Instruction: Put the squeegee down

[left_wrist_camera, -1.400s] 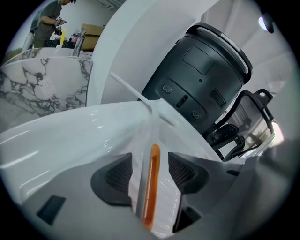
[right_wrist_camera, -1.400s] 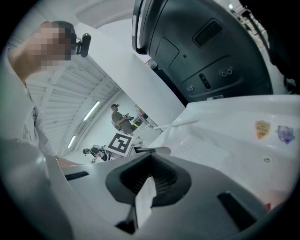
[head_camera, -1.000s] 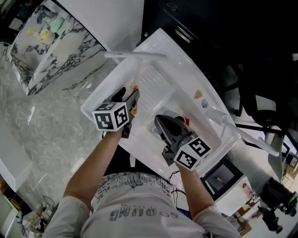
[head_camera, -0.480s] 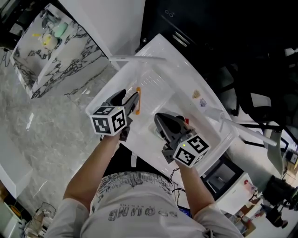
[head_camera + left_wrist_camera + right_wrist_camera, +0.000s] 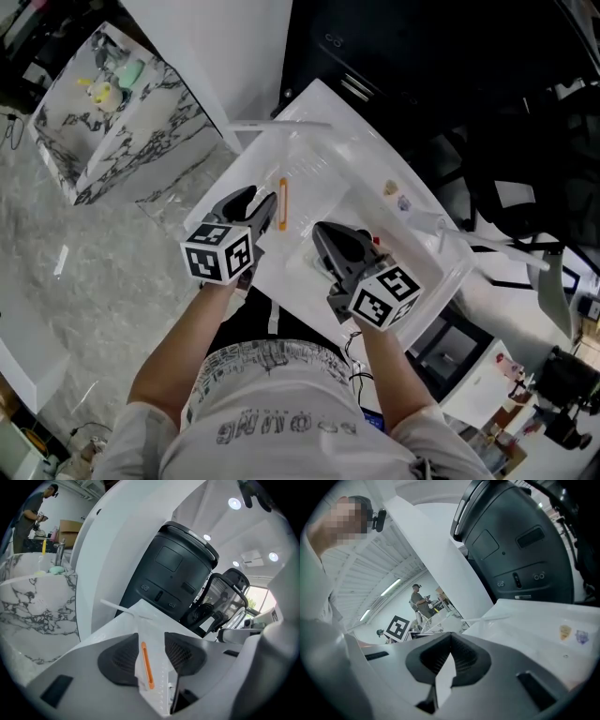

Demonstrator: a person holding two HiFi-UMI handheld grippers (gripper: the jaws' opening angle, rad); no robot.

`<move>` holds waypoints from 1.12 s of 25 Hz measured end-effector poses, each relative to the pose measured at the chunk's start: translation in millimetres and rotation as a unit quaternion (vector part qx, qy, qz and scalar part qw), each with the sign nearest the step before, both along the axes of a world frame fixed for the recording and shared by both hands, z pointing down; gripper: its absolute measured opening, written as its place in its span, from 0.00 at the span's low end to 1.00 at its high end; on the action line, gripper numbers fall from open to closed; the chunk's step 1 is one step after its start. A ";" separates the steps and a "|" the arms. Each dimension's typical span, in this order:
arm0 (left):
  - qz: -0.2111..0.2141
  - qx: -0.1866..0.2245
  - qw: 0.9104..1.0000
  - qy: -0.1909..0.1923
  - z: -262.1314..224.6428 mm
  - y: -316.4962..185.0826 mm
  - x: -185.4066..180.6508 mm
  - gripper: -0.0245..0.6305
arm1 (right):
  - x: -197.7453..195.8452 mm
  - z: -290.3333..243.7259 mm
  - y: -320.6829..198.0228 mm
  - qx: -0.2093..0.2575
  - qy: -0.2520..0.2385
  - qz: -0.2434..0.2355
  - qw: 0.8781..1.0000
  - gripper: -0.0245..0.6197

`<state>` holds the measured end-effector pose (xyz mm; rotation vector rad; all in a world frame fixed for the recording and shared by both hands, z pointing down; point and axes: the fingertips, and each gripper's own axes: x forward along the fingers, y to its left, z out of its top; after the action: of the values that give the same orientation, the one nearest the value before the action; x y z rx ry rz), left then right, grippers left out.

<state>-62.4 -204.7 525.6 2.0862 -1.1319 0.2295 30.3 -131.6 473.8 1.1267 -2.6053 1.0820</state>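
The squeegee [image 5: 282,202] lies on the white surface [image 5: 361,173], so the job looks done; the left hand-held gripper [image 5: 262,194] has empty jaws apart, just closing a little, and the right hand-held gripper [image 5: 319,231] is pinched together on nothing.

2 grippers: left gripper [image 5: 261,199], right gripper [image 5: 321,234]. 1 squeegee [image 5: 282,192]. 2 benches: white bench [image 5: 323,101], marble bench [image 5: 141,131]. 2 small stickers [image 5: 392,190] on white bench. 1 black machine [image 5: 178,573]. 2 forearms [image 5: 183,337].
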 end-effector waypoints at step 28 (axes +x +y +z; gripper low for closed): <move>0.048 0.106 0.993 -0.013 -87.3 43.1 -35.5 0.10 | -35.7 -58.5 19.5 0.067 0.014 0.005 0.998 0.05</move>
<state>-98.0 -161.6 438.4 2.3344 -1.1140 0.1903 -5.4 -112.2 415.4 1.1722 -2.6882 0.8984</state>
